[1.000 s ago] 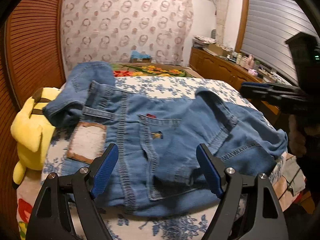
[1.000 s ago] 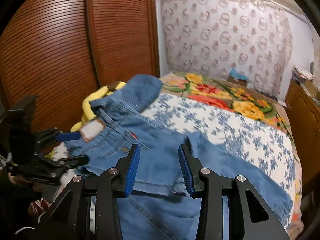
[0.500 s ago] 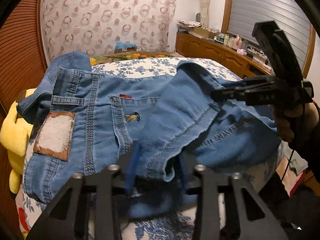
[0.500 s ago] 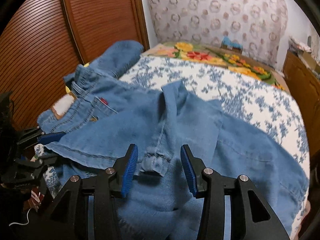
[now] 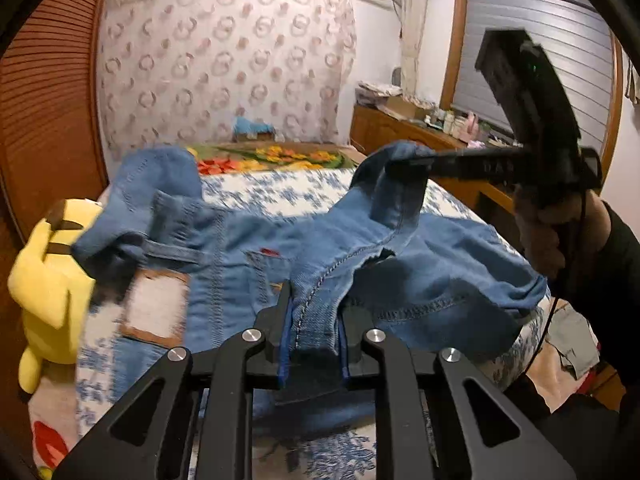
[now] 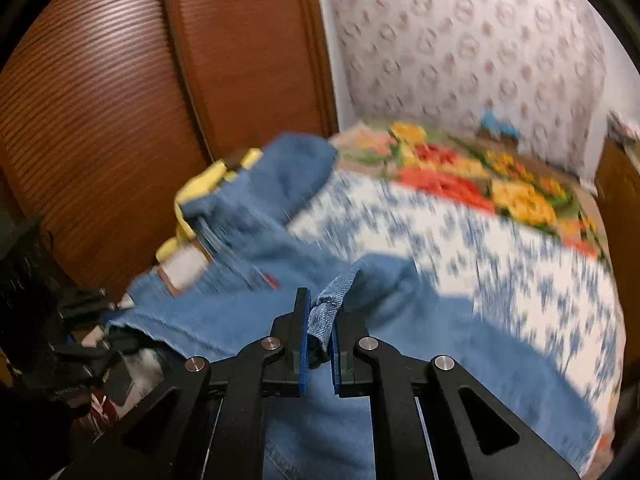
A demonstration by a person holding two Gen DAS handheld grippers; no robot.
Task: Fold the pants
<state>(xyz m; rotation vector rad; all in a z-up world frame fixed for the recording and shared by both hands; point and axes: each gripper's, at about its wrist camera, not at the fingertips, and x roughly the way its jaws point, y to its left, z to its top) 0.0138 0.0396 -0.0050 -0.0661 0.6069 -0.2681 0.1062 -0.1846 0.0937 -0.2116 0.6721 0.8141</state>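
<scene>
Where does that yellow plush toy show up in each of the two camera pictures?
Left wrist view: the plush toy sits at the far left edge, beside the jeans, against the wooden door.
Right wrist view: only bits of the plush toy peek out left of centre, behind the raised jeans, blurred.
Shared landmark: the white patch on the waistband, next to the toy in both.

A slatted wooden wardrobe, ring-patterned curtain and shuttered window surround the bed.
</scene>
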